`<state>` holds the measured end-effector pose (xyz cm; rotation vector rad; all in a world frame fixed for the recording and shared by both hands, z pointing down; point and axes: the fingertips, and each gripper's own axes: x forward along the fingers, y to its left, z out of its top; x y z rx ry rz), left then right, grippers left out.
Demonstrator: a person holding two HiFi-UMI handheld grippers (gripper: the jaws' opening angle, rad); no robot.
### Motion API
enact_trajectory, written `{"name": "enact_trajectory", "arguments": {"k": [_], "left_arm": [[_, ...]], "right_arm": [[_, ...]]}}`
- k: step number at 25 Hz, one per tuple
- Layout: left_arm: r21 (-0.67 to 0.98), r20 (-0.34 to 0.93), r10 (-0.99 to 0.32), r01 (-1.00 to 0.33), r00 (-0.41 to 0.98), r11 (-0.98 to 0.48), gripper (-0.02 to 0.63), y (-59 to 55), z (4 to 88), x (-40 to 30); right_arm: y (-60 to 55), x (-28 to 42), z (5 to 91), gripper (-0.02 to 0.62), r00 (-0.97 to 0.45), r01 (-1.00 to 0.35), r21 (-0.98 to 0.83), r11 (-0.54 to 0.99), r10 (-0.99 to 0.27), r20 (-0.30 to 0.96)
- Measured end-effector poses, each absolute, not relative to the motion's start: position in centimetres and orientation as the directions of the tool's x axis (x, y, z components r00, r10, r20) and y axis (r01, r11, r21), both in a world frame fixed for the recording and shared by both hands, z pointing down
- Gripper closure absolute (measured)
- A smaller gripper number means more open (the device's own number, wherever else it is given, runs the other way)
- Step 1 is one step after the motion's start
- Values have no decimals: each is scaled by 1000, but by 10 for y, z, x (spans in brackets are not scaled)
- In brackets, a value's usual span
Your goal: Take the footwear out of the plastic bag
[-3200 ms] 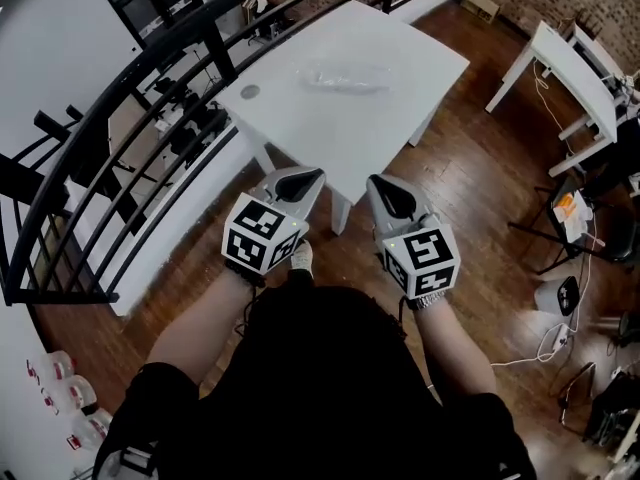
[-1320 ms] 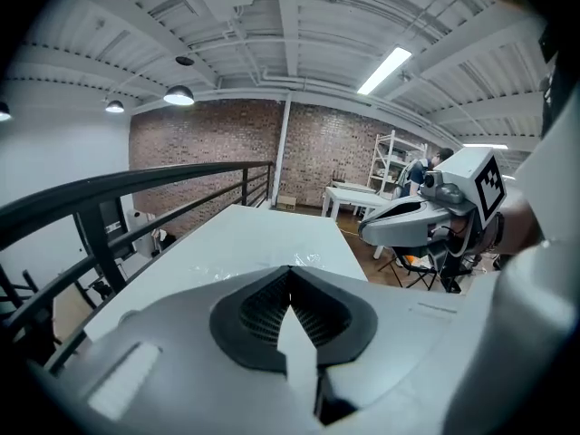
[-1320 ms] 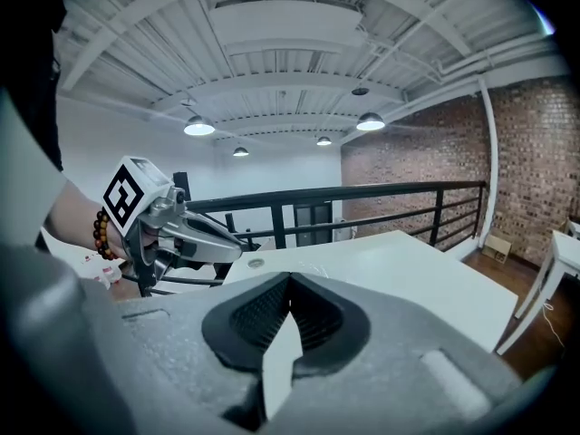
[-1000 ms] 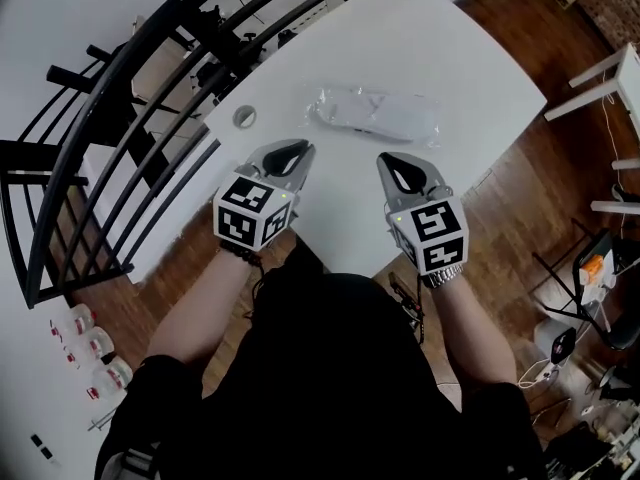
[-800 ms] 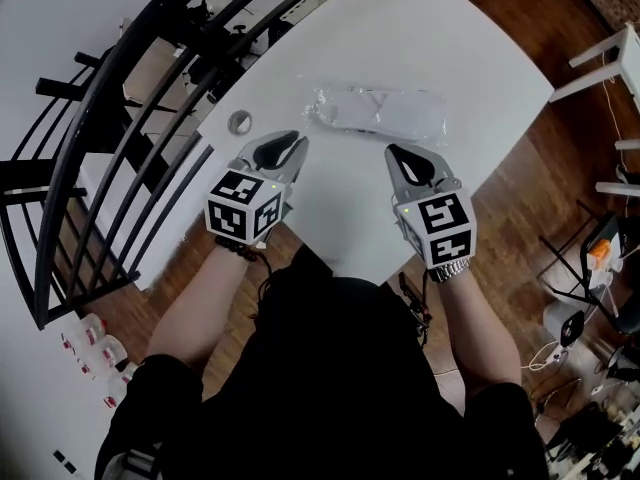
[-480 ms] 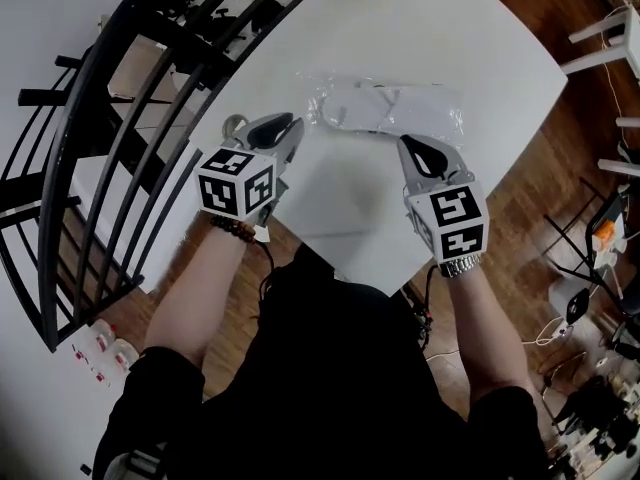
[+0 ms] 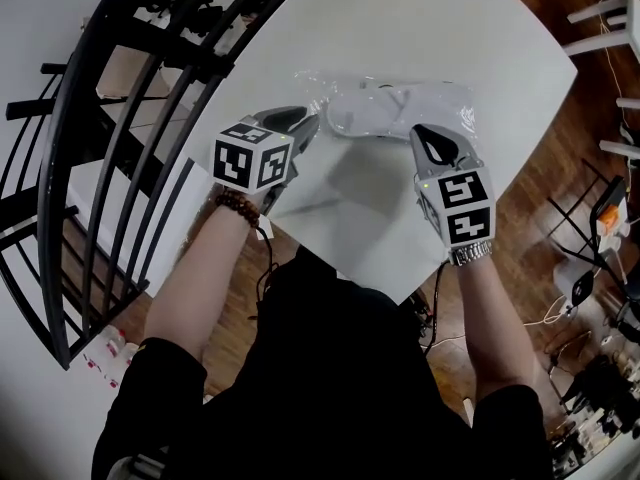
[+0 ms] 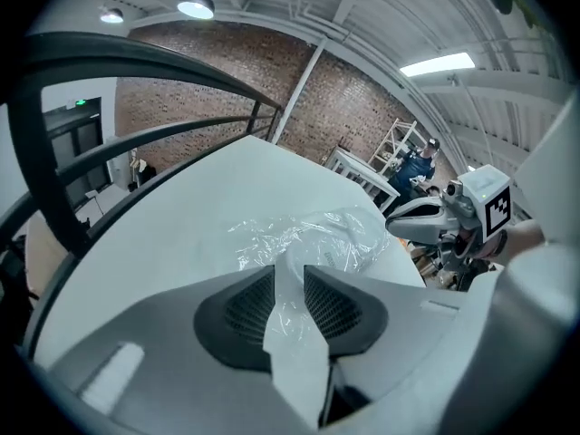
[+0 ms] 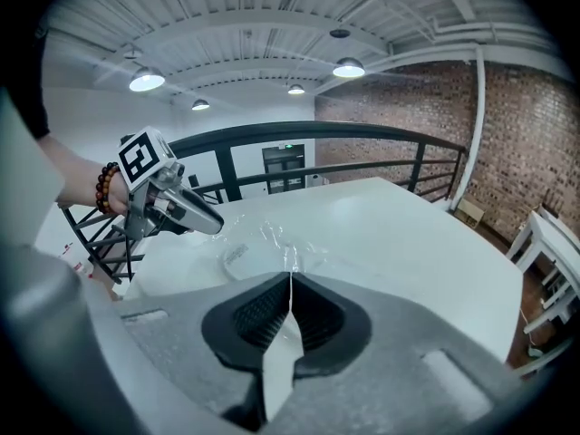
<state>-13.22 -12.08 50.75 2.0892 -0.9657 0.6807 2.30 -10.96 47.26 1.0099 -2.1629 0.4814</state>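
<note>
My left hand-held gripper (image 7: 303, 121) has just been opening. Its jaws stand partly apart at the left end of the plastic bag (image 7: 345, 88), with film in the gap, unpinched. The bag, with the footwear (image 7: 395, 113) inside, lies on the tabletop (image 7: 400, 18). My right hand-held gripper (image 7: 426, 134), closed and empty, is at its right end.

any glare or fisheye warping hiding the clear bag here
Head view: strong fisheye bends the black metal railing; the crinkled clear plastic bag nearly washes out against the white table. Left gripper view: glints on the bag's wrinkles, dark vignette at the corners. Right gripper view: bright ceiling lamps, same vignette.
</note>
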Motion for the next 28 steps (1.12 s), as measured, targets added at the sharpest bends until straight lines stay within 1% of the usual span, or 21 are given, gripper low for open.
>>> {"name": "enact_trajectory", "arguments": {"k": [5,10,16,19,28], "left_arm": [[332,730,-396,-795,557,-508,489,-129,511,-132],[348,739,-355,-775,573,-527,491,-131,516,-126],[396,734,-297,-740,611,-544,489,-125,518,-117],[440,736,-256,-730,627,-524,480,-122,522,-113],[589,710,-156,-701,686,-402,474,-112,535,-103]], "right_arm": [[-111,26,482,603,-433,-784,-33,620,-508,745],[-114,27,491,602,-414,-791,-31,611,-498,762],[-111,25,502,583,-406,-795,-45,605,-475,781],[-110,25,506,581,-405,-795,-53,604,-464,788],[-109,25,512,580,-405,-794,-65,604,-447,797]]}}
